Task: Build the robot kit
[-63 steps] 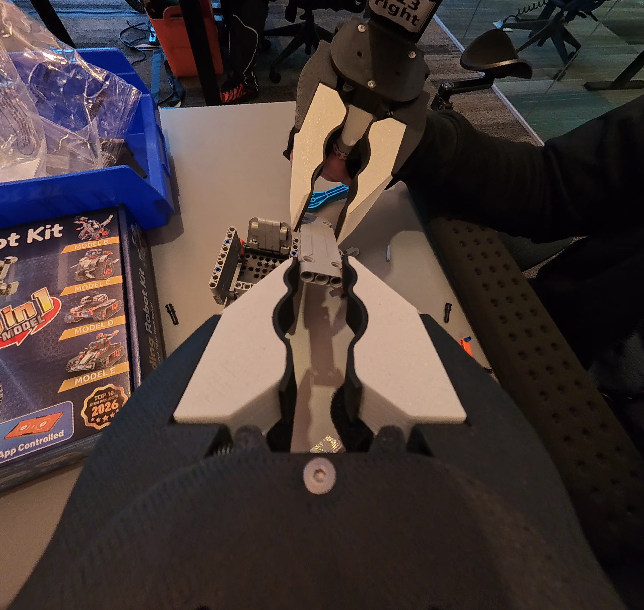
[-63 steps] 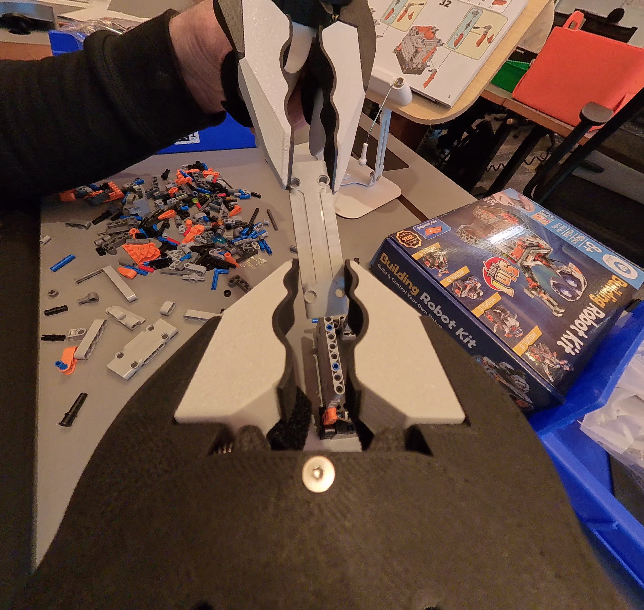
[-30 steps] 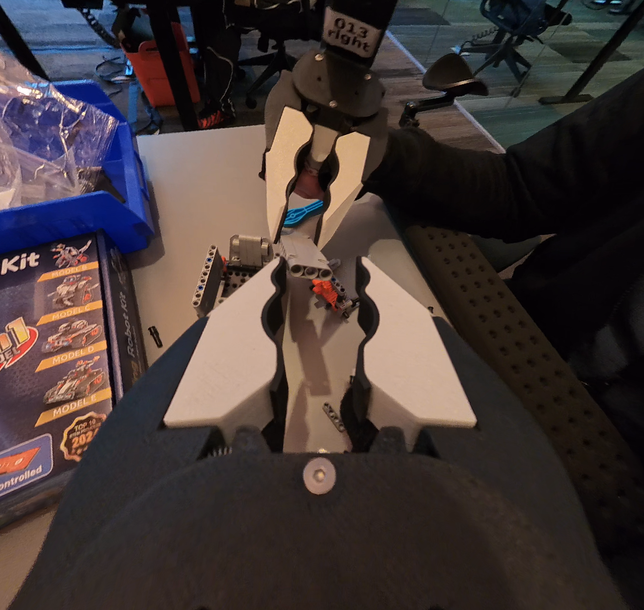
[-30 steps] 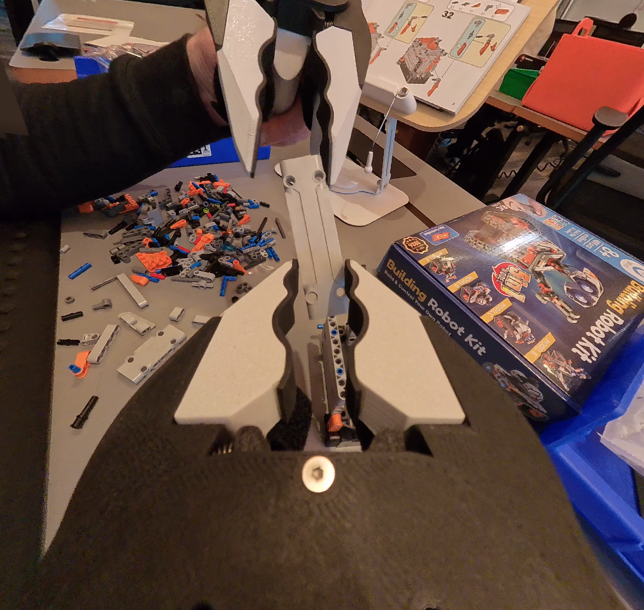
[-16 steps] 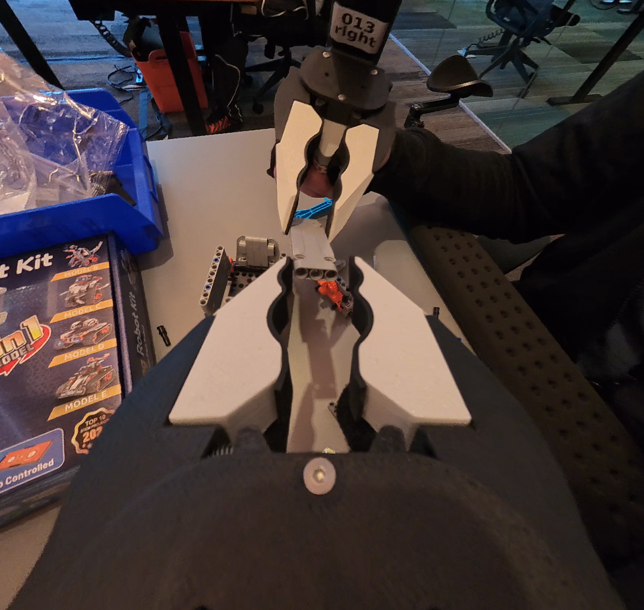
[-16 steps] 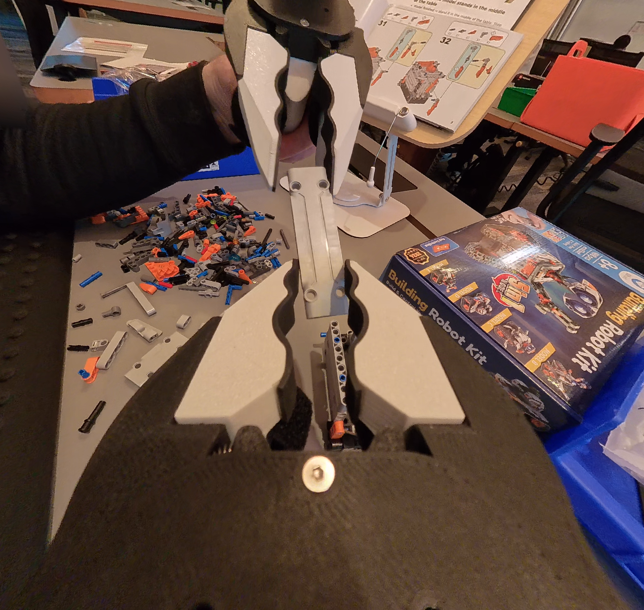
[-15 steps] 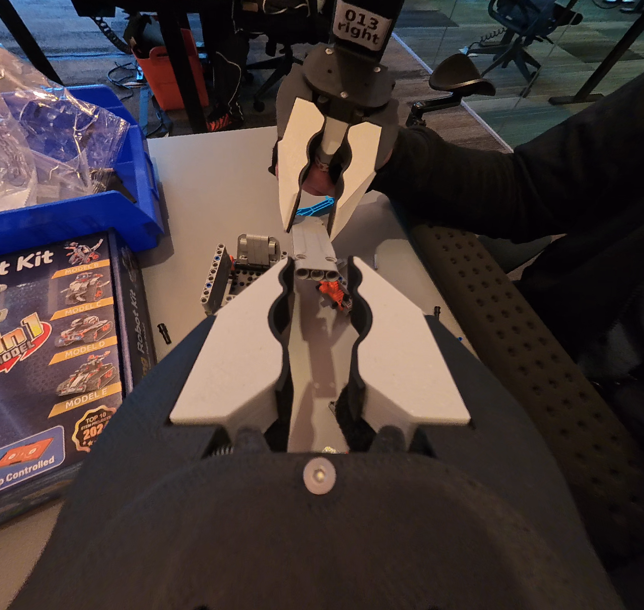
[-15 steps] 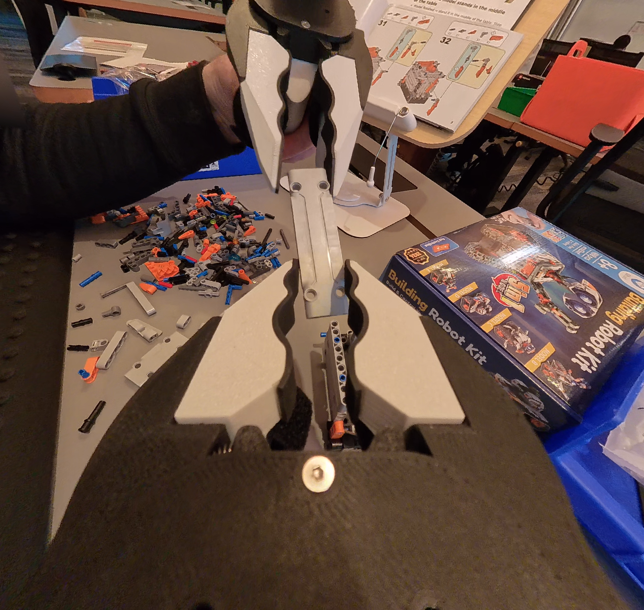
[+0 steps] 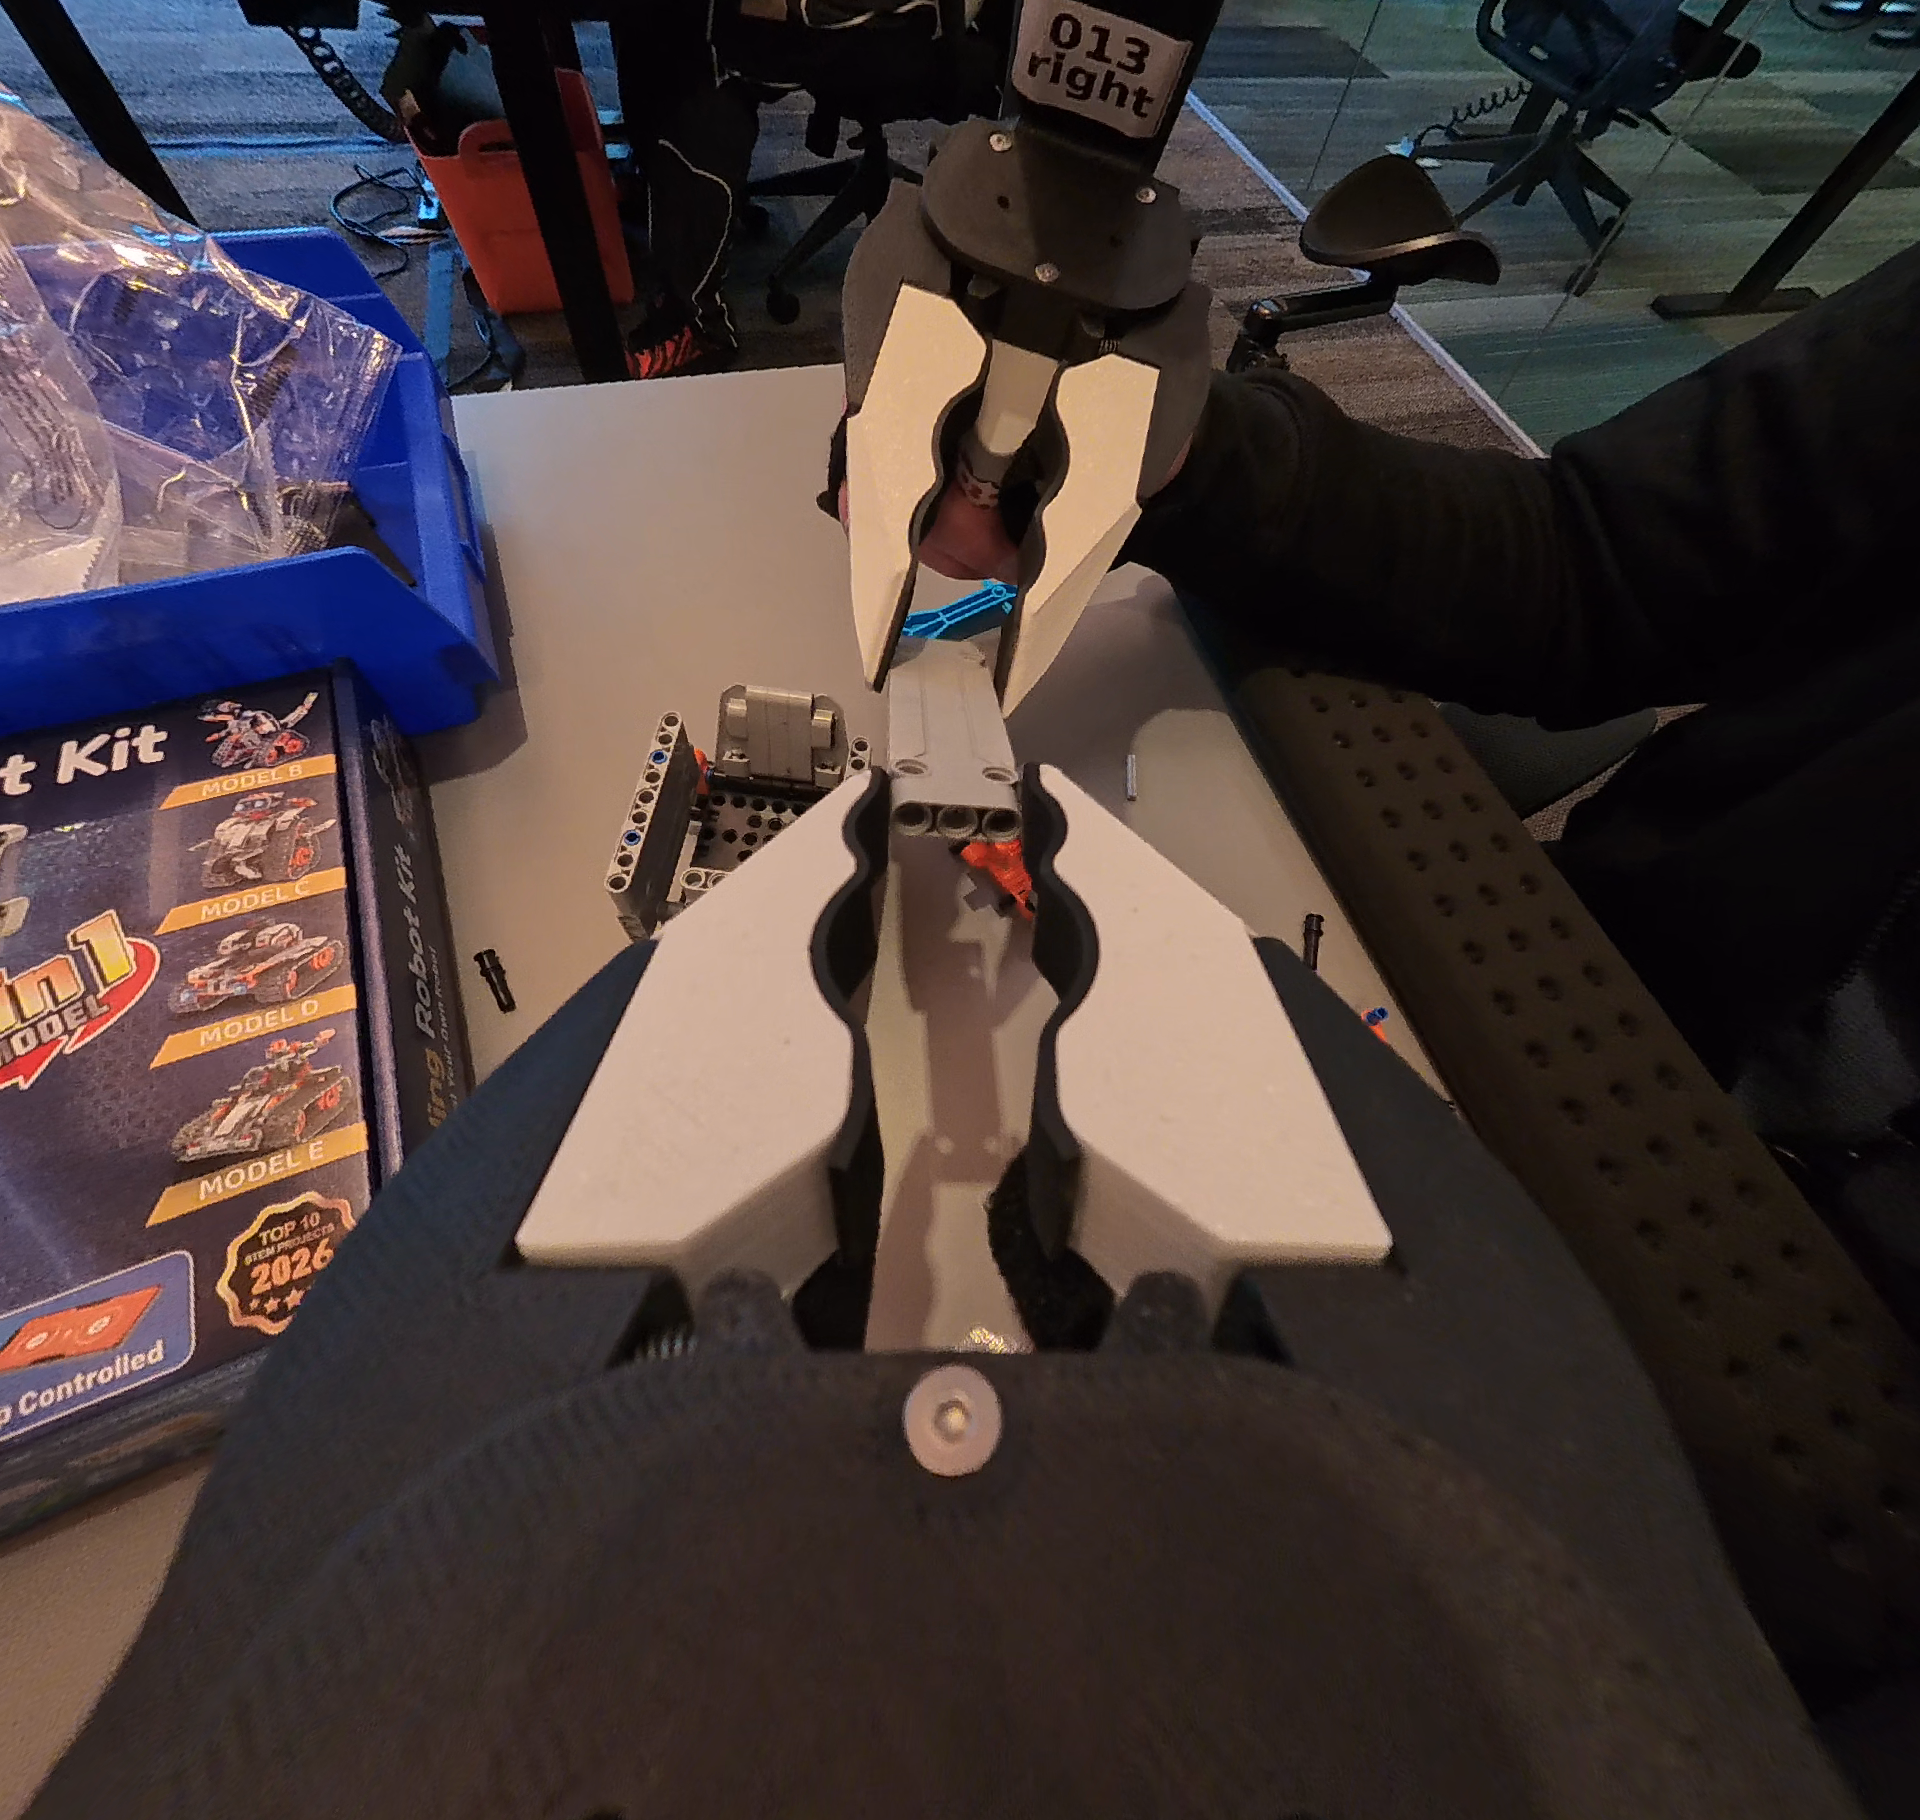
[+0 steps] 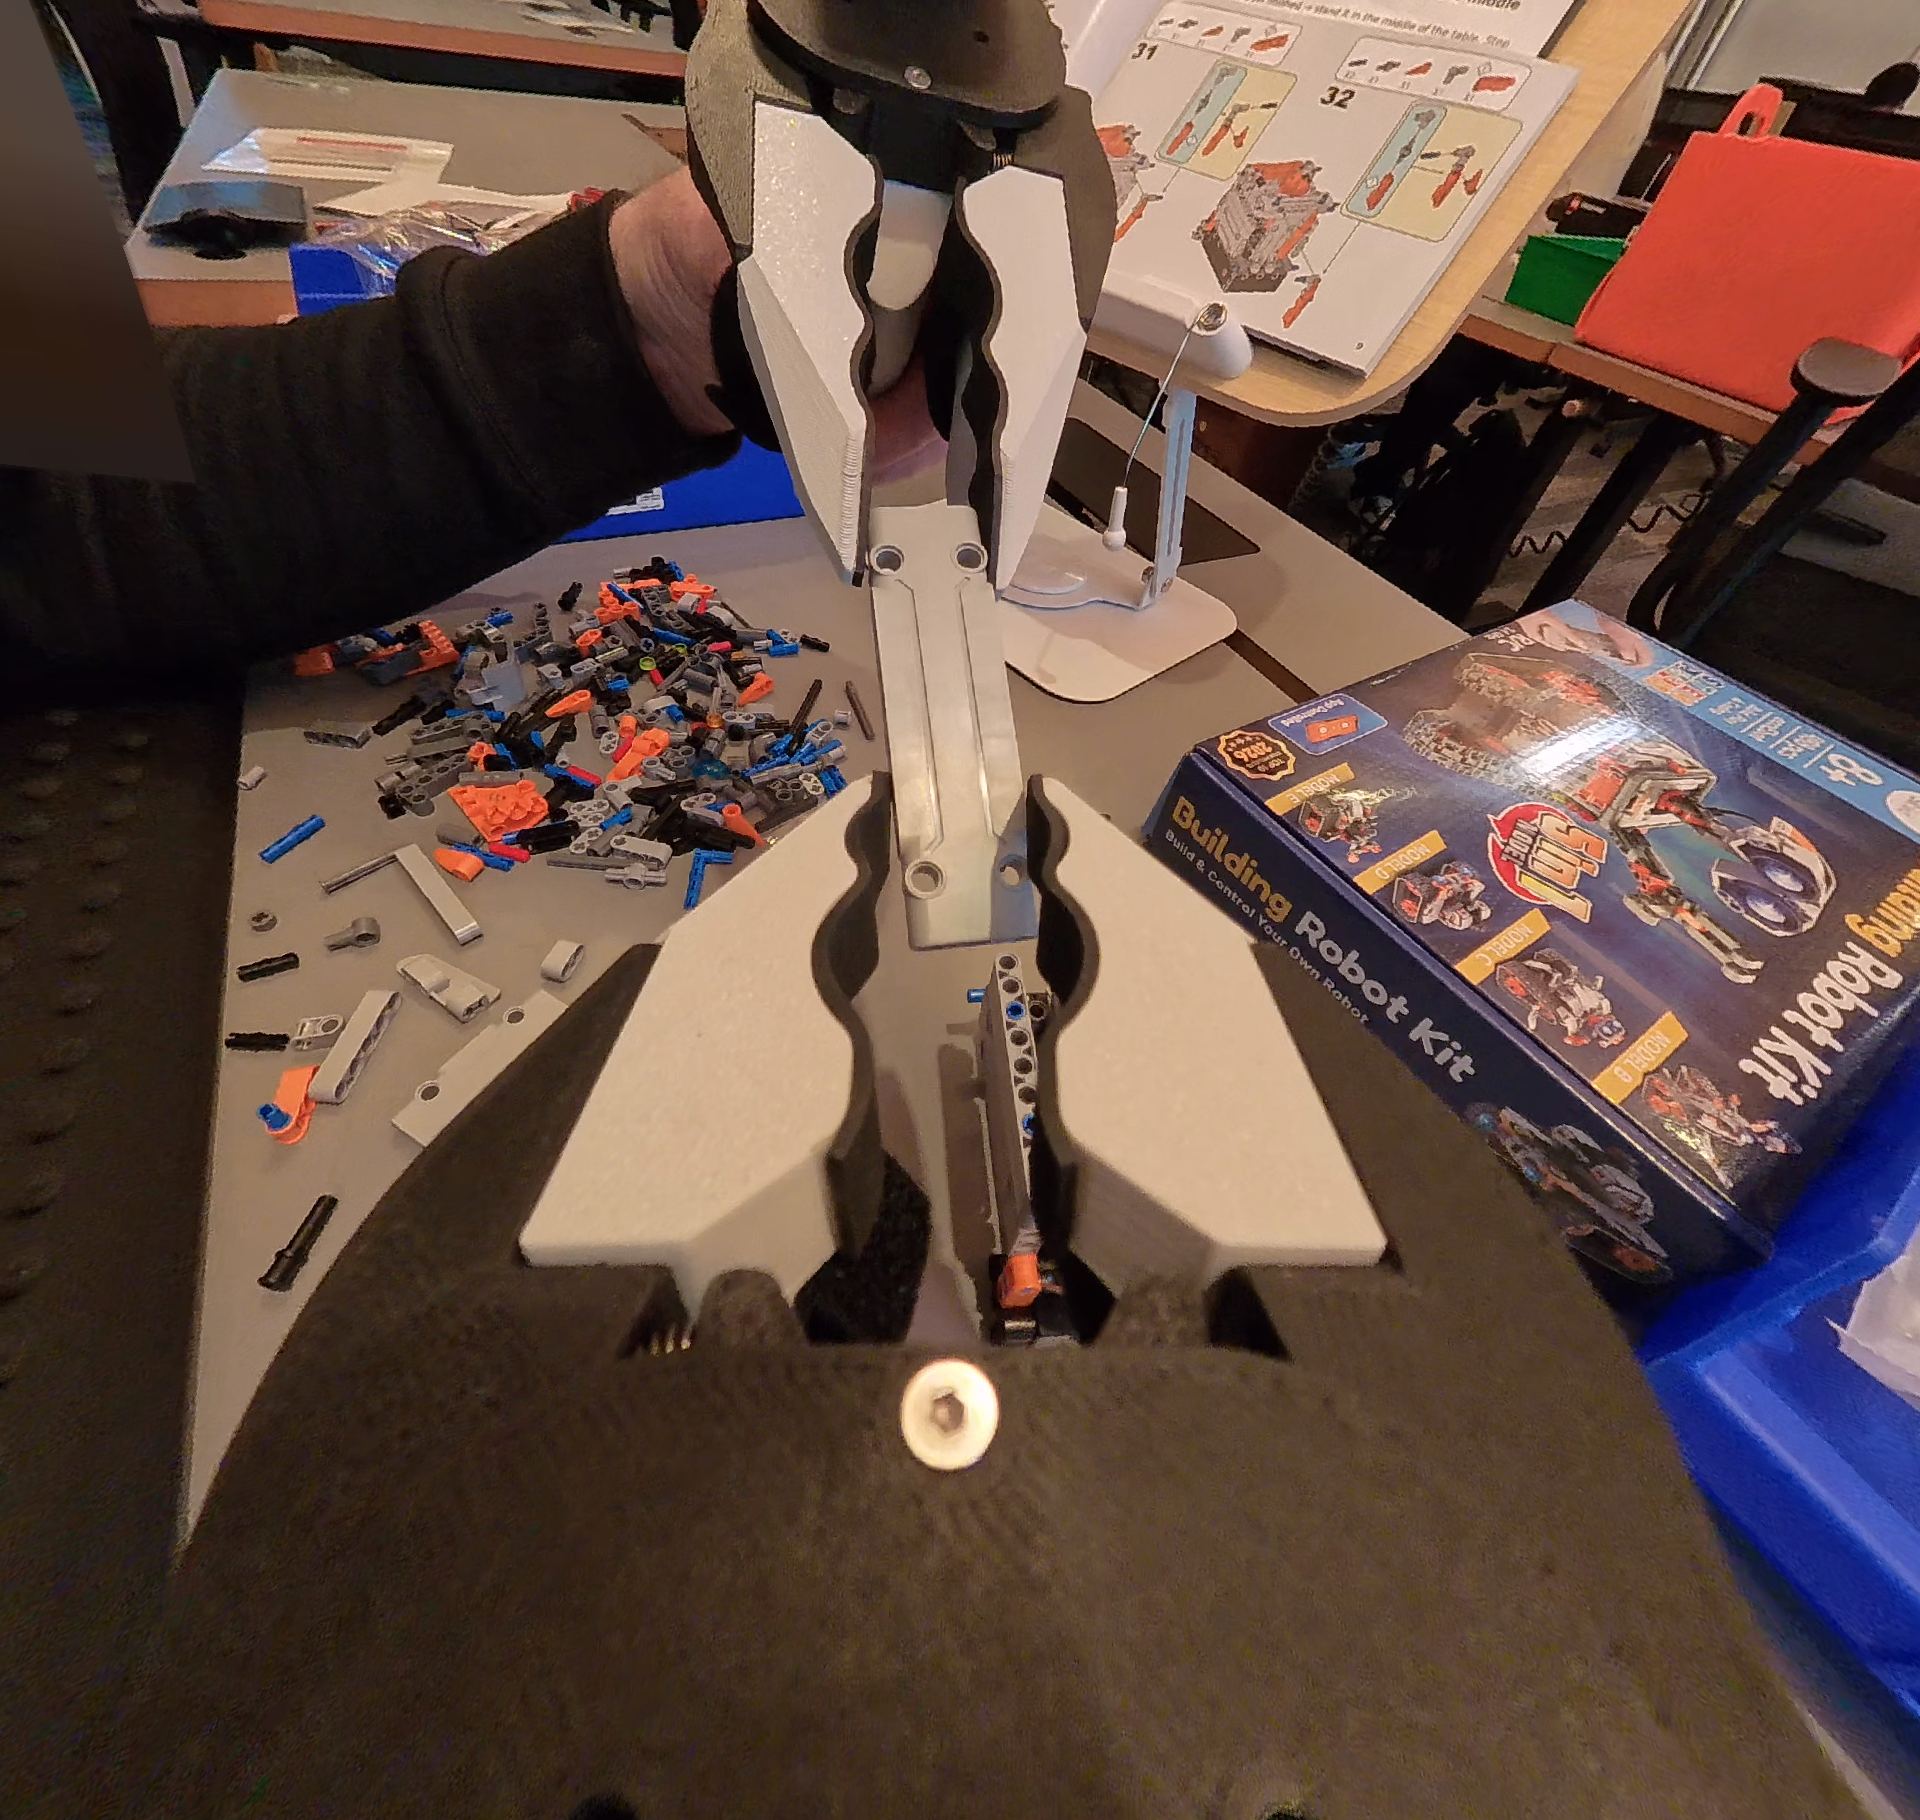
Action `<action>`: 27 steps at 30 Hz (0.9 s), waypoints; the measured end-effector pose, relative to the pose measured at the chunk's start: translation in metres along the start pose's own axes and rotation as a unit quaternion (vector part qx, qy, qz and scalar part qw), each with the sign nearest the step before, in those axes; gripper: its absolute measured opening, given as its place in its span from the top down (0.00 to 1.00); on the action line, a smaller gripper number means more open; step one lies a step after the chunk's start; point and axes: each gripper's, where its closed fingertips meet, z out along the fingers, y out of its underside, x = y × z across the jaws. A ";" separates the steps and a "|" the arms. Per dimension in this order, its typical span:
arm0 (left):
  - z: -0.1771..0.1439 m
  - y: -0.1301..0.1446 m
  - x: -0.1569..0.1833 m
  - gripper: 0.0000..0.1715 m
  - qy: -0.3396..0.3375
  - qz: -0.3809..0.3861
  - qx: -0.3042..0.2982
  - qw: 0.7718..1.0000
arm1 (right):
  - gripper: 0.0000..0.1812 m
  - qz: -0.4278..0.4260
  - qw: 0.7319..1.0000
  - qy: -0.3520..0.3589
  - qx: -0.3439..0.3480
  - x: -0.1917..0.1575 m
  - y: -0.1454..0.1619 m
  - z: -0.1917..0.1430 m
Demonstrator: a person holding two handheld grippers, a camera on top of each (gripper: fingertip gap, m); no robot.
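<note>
Both grippers hold one long grey block piece (image 10: pixel 951 742) up in the air over the grey table (image 9: pixel 644 523). The right gripper (image 10: pixel 954 794) has its jaws squeezed tight on one end. The left gripper (image 9: pixel 954 783) squeezes the other end. Under them sits a small half-built model (image 9: pixel 717 814). Farther off are a pile of loose bricks (image 10: pixel 613 731) and the blue kit box (image 10: pixel 1558 897).

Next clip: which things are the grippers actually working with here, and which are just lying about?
In hand: long grey panel, clamped at opposite ends by left gripper and right gripper.
Lying about: half-built model, loose parts pile, kit box, blue bin, instruction booklet.
</note>
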 end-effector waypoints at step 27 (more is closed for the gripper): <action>-0.003 0.034 0.007 0.87 0.002 -0.020 -0.106 0.994 | 0.87 -0.013 0.999 -0.026 -0.046 -0.015 0.013 0.016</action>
